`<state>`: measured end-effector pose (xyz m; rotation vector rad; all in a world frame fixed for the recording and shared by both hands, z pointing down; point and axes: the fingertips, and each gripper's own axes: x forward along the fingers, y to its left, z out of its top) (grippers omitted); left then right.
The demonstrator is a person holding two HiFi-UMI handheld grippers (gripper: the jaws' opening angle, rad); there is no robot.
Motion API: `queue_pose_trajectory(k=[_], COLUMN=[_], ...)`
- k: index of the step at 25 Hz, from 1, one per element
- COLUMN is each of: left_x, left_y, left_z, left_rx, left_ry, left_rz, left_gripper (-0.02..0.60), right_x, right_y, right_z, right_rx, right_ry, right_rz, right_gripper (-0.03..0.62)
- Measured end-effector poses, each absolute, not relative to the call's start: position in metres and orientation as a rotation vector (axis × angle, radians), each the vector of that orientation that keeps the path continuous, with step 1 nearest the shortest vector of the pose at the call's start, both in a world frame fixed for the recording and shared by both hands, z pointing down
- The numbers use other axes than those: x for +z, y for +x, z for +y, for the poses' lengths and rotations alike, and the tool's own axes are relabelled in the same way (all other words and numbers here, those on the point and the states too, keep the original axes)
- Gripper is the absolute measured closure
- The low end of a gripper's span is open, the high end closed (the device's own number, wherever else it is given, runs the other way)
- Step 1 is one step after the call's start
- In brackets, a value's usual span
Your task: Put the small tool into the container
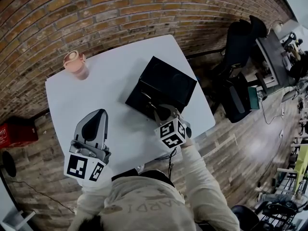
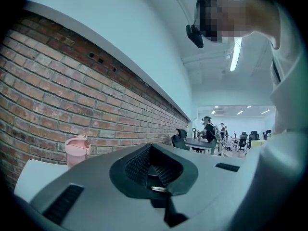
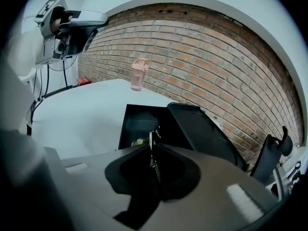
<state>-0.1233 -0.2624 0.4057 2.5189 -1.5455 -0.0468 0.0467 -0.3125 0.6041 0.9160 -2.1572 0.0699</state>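
Small tool (image 3: pixel 151 142), a thin metal piece, stands upright in your right gripper (image 3: pixel 152 150), whose jaws are pressed together on it with only the tool's thickness between them. You hold that gripper at the near edge of the black container (image 3: pixel 137 124), so the tool shows against the open compartment. Whether it touches the rim cannot be told. The container's lid (image 3: pixel 204 131) is thrown back on the side toward the brick wall.

In the head view your right forearm, in a pale sleeve (image 1: pixel 204 177), reaches forward and inward. Your left gripper (image 1: pixel 100 112) hangs over the near left part of the table, well apart from the container, and points toward the wall. Its jaws meet at the tips with nothing between them.

The white table (image 1: pixel 110 83) stands against a curved-looking brick wall (image 1: pixel 96 6). A pink cup (image 1: pixel 75 64) stands upright near its far left corner. The floor (image 1: pixel 240 148) is wood plank. A black office chair (image 1: pixel 240 37) and desks fill the right side, and a red box (image 1: pixel 17 131) sits on the floor at the left.
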Motion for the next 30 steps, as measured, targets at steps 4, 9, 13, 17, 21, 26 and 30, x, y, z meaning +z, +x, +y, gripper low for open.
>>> queue_pose_trajectory(k=[4,9,13,17,21,26,30], left_x=[0.407,0.407,0.406,0.405,0.404,0.4,0.394], left_y=[-0.121,-0.121,-0.12,-0.119,-0.114,-0.104,-0.097], left_z=[-0.259,-0.256,-0.256,-0.255,-0.253,-0.248,-0.242], left_rx=[-0.049,-0.049,-0.051,-0.05,-0.04,-0.028,-0.027], left_ry=[2.514,2.515,2.518,2.524,2.542,2.577,2.599], left_rz=[-1.542,-1.54,-1.54,-1.533,-1.523,-1.494,-1.481], left_gripper=[0.577,0.577,0.577,0.577,0.577,0.577,0.577], right_x=[0.608,0.608,0.607,0.599,0.581,0.557,0.539], right_y=[0.046,0.044,0.044,0.042,0.047,0.057,0.071], right_z=[-0.306,-0.304,-0.299,-0.297,-0.298,-0.29,-0.277], right_rx=[0.137,0.223,0.263,0.25,0.261,0.291,0.302], right_ry=[0.895,0.894,0.871,0.881,0.974,1.066,1.169], right_rz=[-2.176,-2.218,-2.235,-2.266,-2.297,-2.366,-2.392], right_gripper=[0.526,0.511,0.5,0.494,0.563,0.585,0.585])
